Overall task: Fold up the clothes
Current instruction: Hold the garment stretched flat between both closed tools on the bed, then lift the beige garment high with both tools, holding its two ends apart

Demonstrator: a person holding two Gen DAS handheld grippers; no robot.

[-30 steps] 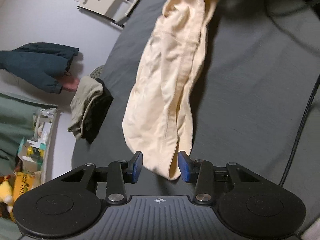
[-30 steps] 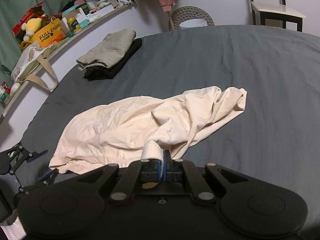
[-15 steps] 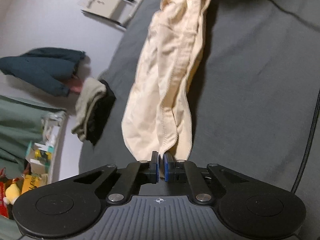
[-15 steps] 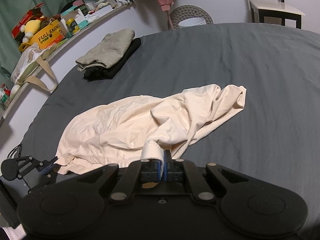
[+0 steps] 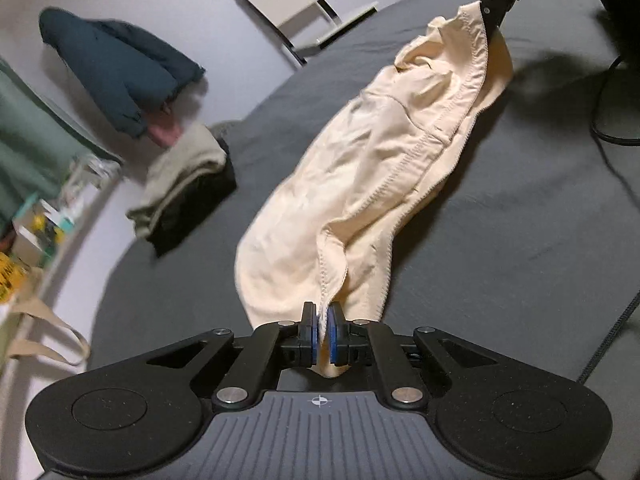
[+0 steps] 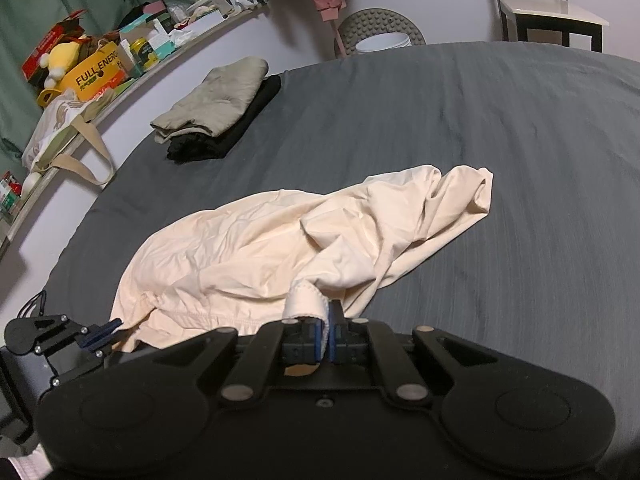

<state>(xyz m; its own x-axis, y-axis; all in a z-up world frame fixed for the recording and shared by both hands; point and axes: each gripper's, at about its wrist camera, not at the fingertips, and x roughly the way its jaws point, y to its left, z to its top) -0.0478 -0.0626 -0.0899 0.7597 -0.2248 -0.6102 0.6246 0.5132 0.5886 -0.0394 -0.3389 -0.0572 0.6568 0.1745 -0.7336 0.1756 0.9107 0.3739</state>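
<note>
- A cream garment (image 5: 372,168) lies crumpled on a dark grey bedsheet (image 5: 540,208), stretched in a long band between two hand-held tongs, most of its bulk resting on the sheet.
- The left gripper (image 5: 323,334) is clenched on a stitched hem at the band's near end; in the left wrist view the cloth runs away from its tips toward one o'clock.
- The right gripper (image 6: 327,340) is pinched shut on another hemmed edge; in its own view the fabric spreads from nine to one o'clock, a loose tail reaching toward one o'clock.
- The garment's long axis runs from one tool to the other, so each holds one end and neither is nearer the middle; the next move, judged from this, turns on drawing the two ends apart along that line to flatten the cloth before any fold.
- A stack of folded clothes (image 6: 216,108), khaki over black, sits well apart at eleven o'clock in the right wrist view.
- A cluttered ledge (image 6: 120,64) borders the bed beyond.
</note>
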